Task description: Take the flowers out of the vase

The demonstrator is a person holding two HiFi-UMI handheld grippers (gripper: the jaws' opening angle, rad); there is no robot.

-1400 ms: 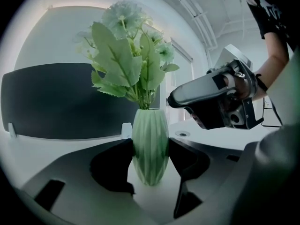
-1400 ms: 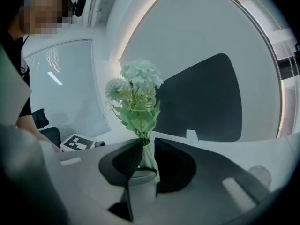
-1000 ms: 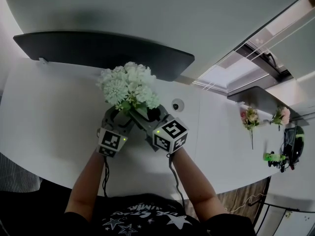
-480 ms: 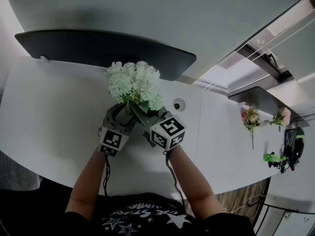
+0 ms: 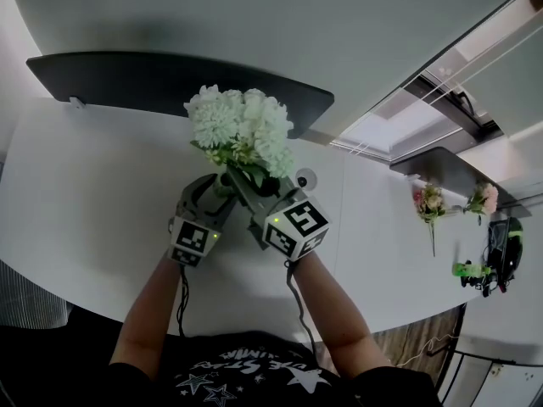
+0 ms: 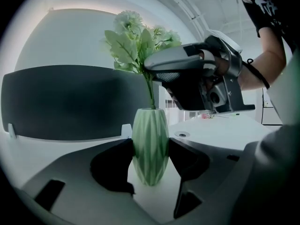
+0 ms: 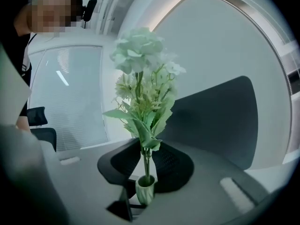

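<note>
While the vase (image 6: 150, 125) is clamped upright on the white table (image 5: 85, 185) by the left gripper (image 6: 151, 149), the flowers (image 7: 140, 55) — stems in the vase's mouth — are gripped just above it by the right gripper (image 7: 146, 161); its jaws are being closed on them.

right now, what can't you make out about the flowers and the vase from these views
- Stem ends: the green vase hides them in both gripper views, so how far the flower stems are out is unknown.
- Vase, head view: hidden under the white flowers, left gripper and right gripper, whose jaws are closing around the stems.
- Green object at the far right of the head view: too small to name.
</note>
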